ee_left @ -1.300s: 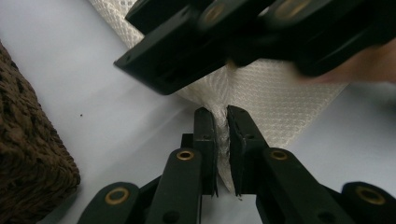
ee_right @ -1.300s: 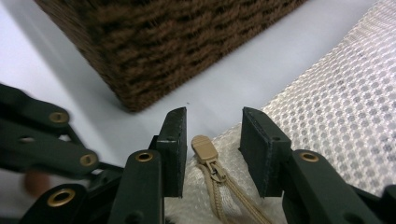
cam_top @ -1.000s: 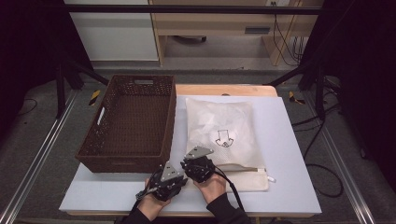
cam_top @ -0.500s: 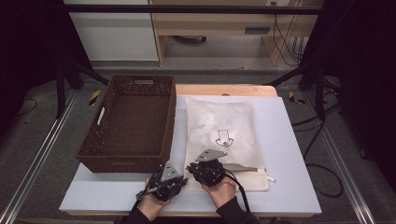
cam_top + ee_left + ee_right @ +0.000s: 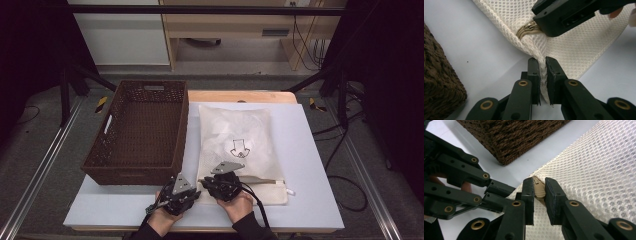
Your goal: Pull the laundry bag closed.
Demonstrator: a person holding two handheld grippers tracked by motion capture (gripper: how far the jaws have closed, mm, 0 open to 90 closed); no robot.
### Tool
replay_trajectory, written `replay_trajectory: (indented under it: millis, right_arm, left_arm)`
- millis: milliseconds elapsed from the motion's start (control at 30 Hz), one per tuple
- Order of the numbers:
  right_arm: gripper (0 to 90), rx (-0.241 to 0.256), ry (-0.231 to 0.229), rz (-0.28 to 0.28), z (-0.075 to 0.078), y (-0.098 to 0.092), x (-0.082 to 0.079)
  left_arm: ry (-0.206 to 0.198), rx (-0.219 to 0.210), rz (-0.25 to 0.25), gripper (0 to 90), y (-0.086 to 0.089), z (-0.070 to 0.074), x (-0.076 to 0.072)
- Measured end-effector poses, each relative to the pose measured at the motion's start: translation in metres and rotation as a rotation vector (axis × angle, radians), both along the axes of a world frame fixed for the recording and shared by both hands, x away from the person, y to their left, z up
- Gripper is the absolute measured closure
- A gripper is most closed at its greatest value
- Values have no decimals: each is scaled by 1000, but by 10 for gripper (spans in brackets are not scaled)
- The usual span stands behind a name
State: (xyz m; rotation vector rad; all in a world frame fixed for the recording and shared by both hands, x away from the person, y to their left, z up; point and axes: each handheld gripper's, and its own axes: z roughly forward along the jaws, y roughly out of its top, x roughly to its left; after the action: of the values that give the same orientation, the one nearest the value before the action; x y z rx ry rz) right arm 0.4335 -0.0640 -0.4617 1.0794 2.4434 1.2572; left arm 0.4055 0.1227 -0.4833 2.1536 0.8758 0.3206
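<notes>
High view hides my jaws under my hands — up close, left gripper (image 5: 543,82) pinches the mesh bag (image 5: 579,47) corner, right gripper (image 5: 539,200) clamps its tan zipper pull (image 5: 538,188).

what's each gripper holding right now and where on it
Left gripper pinches the mesh bag's corner; right gripper grips its zipper pull.

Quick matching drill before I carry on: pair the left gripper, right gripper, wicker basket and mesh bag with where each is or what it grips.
Things:
1. left gripper
2. right gripper
3. wicker basket
4. mesh bag

States:
A. lies flat on the white table, right of the basket
B. shut on the bag's corner fabric
C. stands empty on the table's left
D. jaws around the tan zipper pull

Pairs: 1-B, 2-D, 3-C, 4-A
</notes>
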Motion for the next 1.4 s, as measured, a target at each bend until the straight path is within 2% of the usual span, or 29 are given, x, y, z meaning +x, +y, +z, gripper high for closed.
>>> replay_trajectory:
  millis: [267, 367, 433, 533, 633, 700, 767, 867, 967, 1233, 1333, 1400]
  right_arm:
    - [811, 25, 21, 6, 1, -5, 0]
    - [813, 25, 17, 12, 1, -6, 0]
    - [814, 24, 12, 16, 2, -7, 0]
    - [814, 31, -5, 22, 4, -9, -2]
    - [814, 35, -11, 17, 6, -12, -3]
    - [813, 34, -12, 20, 6, -13, -3]
    - [808, 37, -7, 16, 5, -14, -3]
    - [773, 36, -8, 10, 5, -15, -3]
    - [741, 56, -12, 3, 6, -20, -5]
    - [737, 107, 50, -19, 0, -31, -7]
    - [745, 111, 70, -7, -3, -28, -6]
    - [770, 133, 83, 7, -4, -27, -5]
  left_arm:
    - [8, -4, -3, 804, 0, 0, 1]
    - [27, -26, -10, 753, 1, 2, 3]
    - [16, -31, -10, 718, 0, 4, 5]
    - [20, -61, 5, 691, -2, 6, 9]
    - [27, -84, 6, 704, -2, 6, 13]
    - [31, -92, 18, 751, -2, 6, 13]
    - [23, -83, 26, 817, -3, 6, 12]
    - [-4, -63, 34, 835, -5, 8, 8]
    - [-17, -54, 42, 835, -6, 8, 6]
    - [-60, -16, 29, 831, -9, 10, -1]
    - [-75, 5, 19, 831, -10, 10, -3]
    - [-80, 17, 13, 832, -11, 10, -4]
